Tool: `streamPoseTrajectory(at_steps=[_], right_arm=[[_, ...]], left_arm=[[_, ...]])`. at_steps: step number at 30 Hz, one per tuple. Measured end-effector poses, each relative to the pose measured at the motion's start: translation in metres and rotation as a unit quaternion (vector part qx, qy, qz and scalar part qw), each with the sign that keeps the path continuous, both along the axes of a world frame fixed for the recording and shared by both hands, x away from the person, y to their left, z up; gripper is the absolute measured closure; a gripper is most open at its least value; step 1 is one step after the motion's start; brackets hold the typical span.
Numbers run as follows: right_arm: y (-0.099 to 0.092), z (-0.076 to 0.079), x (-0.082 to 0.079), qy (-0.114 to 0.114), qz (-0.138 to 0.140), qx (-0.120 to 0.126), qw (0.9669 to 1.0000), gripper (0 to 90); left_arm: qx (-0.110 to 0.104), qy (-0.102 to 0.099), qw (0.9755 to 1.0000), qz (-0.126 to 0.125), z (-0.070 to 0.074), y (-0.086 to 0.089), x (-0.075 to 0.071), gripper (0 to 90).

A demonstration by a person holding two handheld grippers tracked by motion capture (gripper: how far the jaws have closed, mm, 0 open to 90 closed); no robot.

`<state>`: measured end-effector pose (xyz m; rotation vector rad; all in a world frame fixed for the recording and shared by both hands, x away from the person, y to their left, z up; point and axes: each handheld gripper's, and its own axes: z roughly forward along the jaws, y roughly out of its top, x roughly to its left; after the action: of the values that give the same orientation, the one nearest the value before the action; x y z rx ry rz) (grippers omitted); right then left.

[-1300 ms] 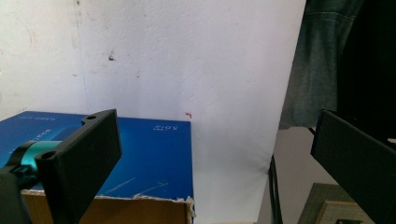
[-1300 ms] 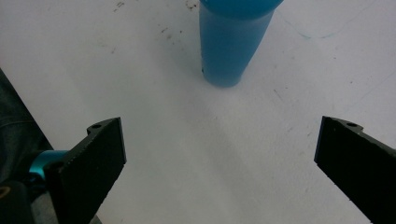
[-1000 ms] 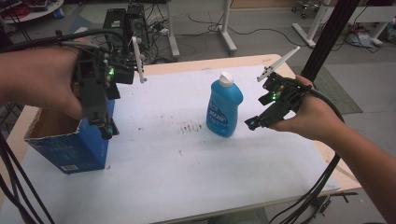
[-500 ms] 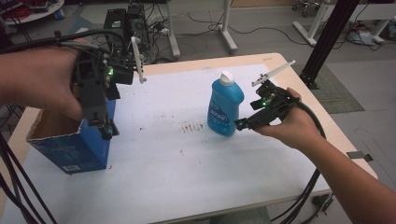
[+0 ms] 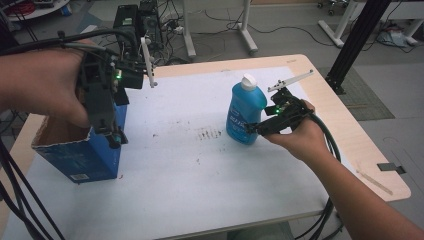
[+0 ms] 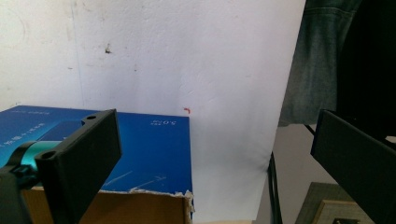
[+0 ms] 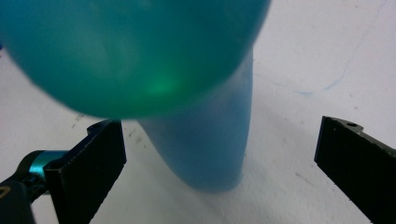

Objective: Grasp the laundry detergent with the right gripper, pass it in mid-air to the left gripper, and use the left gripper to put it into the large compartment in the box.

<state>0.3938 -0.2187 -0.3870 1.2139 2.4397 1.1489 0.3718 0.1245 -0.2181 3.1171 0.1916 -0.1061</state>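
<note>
Blue and upright, the detergent bottle (image 5: 245, 112) stands right of the table's middle in the high view, where we bring the right gripper (image 5: 252, 128) low to its near base for a grasp, while the left gripper (image 5: 116, 137) hangs over the open cardboard box (image 5: 75, 155) at the left edge, likely its destination. In the left gripper view our jaws stand apart above the box's torn rim (image 6: 140, 192). In the right gripper view the jaws gape around the bottle (image 7: 205, 149), touching nothing yet.

Bottle (image 5: 245, 112) upright on the surface (image 5: 200, 180), right of centre; box (image 5: 82, 145) at the left edge, well apart from it; right hand-held gripper (image 5: 250, 129) just beside the bottle's right side, its jaws either side of the base; left hand-held gripper (image 5: 114, 135) above the box.
</note>
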Motion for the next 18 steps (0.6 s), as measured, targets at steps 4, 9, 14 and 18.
streamPoseTrajectory(at_steps=[4,9,14,18], right_arm=[[0.006,-0.004,0.003,-0.007,-0.002,0.011,0.9999,1.0],[0.011,-0.007,0.006,-0.020,-0.011,0.023,0.9995,1.0],[0.012,-0.011,0.006,-0.030,-0.020,0.030,0.9989,1.1],[0.013,-0.014,0.005,-0.044,-0.031,0.041,0.9977,1.1]], left_arm=[[-0.001,0.001,1.0000,0.003,-0.002,0.002,0.000,1.7],[-0.001,0.001,1.0000,0.004,-0.002,0.004,0.000,1.7],[-0.003,0.000,1.0000,0.006,-0.001,0.005,-0.001,1.7],[0.000,0.001,1.0000,0.005,-0.001,0.005,-0.001,1.7]])
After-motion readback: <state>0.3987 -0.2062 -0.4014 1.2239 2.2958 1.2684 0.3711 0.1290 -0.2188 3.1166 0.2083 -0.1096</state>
